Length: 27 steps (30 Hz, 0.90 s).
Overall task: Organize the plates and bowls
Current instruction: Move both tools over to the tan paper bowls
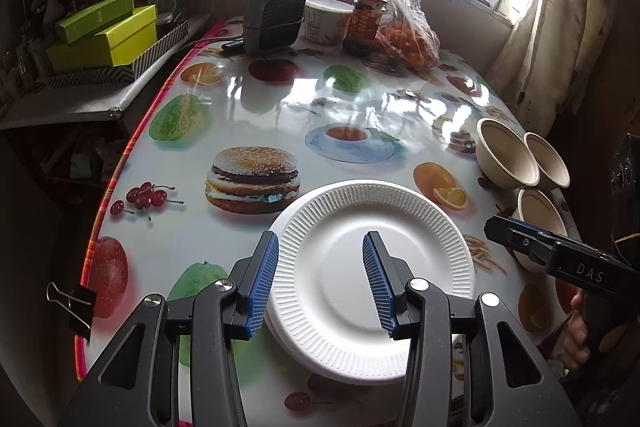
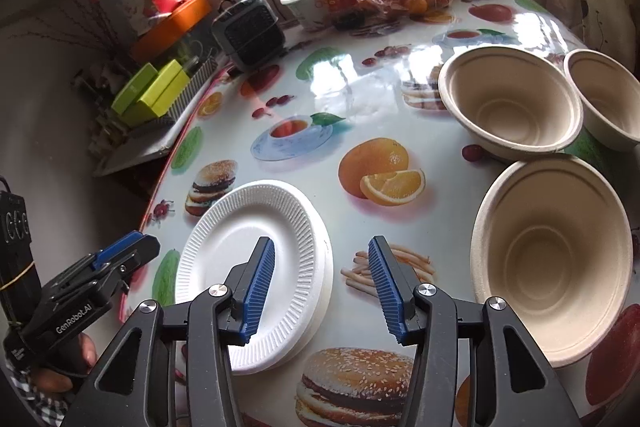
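Observation:
A stack of white ribbed paper plates (image 1: 344,267) lies on the fruit-print table; it also shows in the right wrist view (image 2: 240,247). My left gripper (image 1: 320,279) is open and empty, hovering over the stack. Three beige paper bowls stand apart at the right: a near bowl (image 2: 556,263), a middle bowl (image 2: 508,103) and a far bowl (image 2: 608,95). In the left wrist view they sit at the right edge (image 1: 508,155). My right gripper (image 2: 322,287) is open and empty, above the table between the plates and the near bowl. It shows side-on in the left wrist view (image 1: 496,227).
At the back of the table stand a small grey heater (image 1: 272,15), a white tub (image 1: 326,19), a jar (image 1: 366,23) and a plastic bag of oranges (image 1: 408,39). Green boxes (image 1: 104,35) sit on a side shelf left. A binder clip (image 1: 76,303) grips the table edge.

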Each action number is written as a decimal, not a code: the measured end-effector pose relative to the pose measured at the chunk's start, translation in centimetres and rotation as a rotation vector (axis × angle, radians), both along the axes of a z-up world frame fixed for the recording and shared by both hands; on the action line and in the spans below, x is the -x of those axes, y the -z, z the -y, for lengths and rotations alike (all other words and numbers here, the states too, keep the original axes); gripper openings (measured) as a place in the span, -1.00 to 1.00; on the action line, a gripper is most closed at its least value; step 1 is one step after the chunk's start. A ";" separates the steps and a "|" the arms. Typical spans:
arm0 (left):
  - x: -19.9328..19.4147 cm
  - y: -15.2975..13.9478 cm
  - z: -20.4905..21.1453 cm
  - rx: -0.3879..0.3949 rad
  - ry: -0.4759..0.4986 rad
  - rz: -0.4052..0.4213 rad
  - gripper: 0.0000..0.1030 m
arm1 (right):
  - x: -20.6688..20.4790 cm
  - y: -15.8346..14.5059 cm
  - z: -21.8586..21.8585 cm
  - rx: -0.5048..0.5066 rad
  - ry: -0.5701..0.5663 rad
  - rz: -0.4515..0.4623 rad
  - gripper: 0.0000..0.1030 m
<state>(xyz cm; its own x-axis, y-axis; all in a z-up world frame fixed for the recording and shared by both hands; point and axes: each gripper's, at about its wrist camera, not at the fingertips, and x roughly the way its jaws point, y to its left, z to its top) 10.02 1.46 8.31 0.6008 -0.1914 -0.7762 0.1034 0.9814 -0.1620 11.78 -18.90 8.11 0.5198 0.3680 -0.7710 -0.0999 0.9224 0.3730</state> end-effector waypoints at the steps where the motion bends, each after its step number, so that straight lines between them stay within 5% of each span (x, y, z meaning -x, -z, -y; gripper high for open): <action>1: 0.0 -0.2 0.4 -0.006 0.008 0.010 -0.11 | 0.1 -0.3 0.1 0.012 0.002 0.016 -0.03; 5: -0.2 -1.1 2.2 -0.033 0.029 0.060 0.18 | 0.5 -1.4 0.6 0.060 0.013 0.071 0.03; 19: -1.4 -2.8 10.0 -0.050 0.152 0.129 0.20 | 2.2 -3.5 6.7 0.160 0.135 0.180 0.15; 27: -2.5 -2.7 14.0 0.009 0.196 0.076 0.20 | 2.6 -3.9 11.2 0.163 0.194 0.193 0.20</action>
